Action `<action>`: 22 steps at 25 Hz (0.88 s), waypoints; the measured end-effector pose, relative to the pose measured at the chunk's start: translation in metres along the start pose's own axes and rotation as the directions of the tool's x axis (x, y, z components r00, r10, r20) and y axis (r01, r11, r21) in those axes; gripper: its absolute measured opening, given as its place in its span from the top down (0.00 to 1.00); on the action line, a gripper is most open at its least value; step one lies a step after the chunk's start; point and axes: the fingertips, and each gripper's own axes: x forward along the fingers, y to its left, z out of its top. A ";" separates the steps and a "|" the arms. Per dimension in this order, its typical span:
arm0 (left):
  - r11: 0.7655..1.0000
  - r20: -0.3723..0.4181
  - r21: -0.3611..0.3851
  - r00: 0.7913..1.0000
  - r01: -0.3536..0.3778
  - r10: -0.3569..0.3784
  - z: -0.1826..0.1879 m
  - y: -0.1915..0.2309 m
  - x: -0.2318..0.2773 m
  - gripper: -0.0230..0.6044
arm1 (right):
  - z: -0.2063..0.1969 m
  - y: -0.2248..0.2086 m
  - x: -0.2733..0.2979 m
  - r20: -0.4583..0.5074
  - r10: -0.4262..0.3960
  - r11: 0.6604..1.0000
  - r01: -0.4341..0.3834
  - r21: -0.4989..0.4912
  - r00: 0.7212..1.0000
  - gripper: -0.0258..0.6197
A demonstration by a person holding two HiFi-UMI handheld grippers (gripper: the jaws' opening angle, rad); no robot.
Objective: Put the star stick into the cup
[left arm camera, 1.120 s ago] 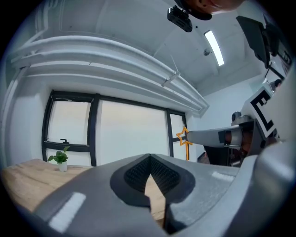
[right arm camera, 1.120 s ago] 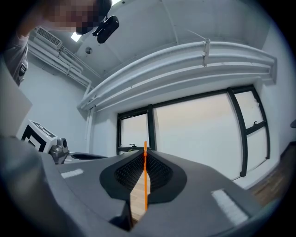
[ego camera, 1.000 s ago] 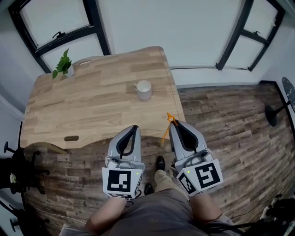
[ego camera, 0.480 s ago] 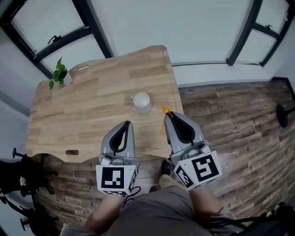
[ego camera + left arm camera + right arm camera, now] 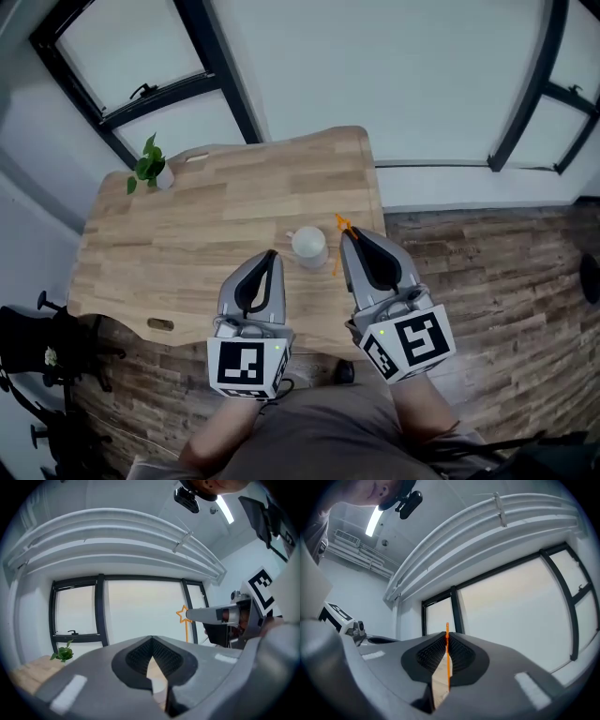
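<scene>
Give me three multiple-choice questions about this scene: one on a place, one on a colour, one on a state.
1. Where is the cup? A on the table; B on the floor; C held in the left gripper.
2. What colour is the star stick? A blue; B orange; C green.
3. What state is the right gripper in? A open and empty; B shut on the star stick; C shut on the cup.
Answers: 1 A, it stands on the wooden top. 2 B, star and shaft are orange. 3 B, the right gripper view shows the shaft pinched.
</scene>
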 end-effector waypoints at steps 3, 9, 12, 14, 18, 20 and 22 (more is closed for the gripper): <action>1.000 0.011 0.003 0.999 -0.030 0.030 0.007 0.012 0.003 0.96 | 0.009 0.000 0.015 0.016 0.023 1.000 -0.023 -0.009 1.000 0.89; 0.998 0.005 -0.027 0.999 -0.053 0.053 0.005 0.041 0.016 0.96 | 0.004 0.005 0.048 -0.006 0.035 0.999 -0.035 -0.019 0.999 0.89; 0.999 0.011 -0.034 1.000 -0.026 0.026 -0.002 0.050 0.031 0.96 | -0.010 0.002 0.065 -0.041 0.018 1.000 -0.019 -0.024 0.999 0.89; 0.999 0.010 -0.050 1.000 -0.007 0.007 -0.007 0.056 0.042 0.96 | -0.019 -0.002 0.076 -0.065 0.004 1.000 -0.006 -0.023 0.998 0.89; 0.996 -0.006 -0.084 1.000 0.021 -0.021 -0.021 0.071 0.066 0.96 | -0.034 -0.010 0.098 -0.101 -0.023 1.000 0.021 -0.016 0.995 0.89; 0.995 -0.017 -0.097 0.999 0.032 -0.034 -0.028 0.077 0.077 0.96 | -0.044 -0.015 0.107 -0.122 -0.035 0.999 0.035 -0.004 0.992 0.89; 0.993 -0.033 -0.110 0.998 0.042 -0.046 -0.037 0.082 0.087 0.96 | -0.055 -0.019 0.116 -0.145 -0.043 0.999 0.044 0.008 0.988 0.89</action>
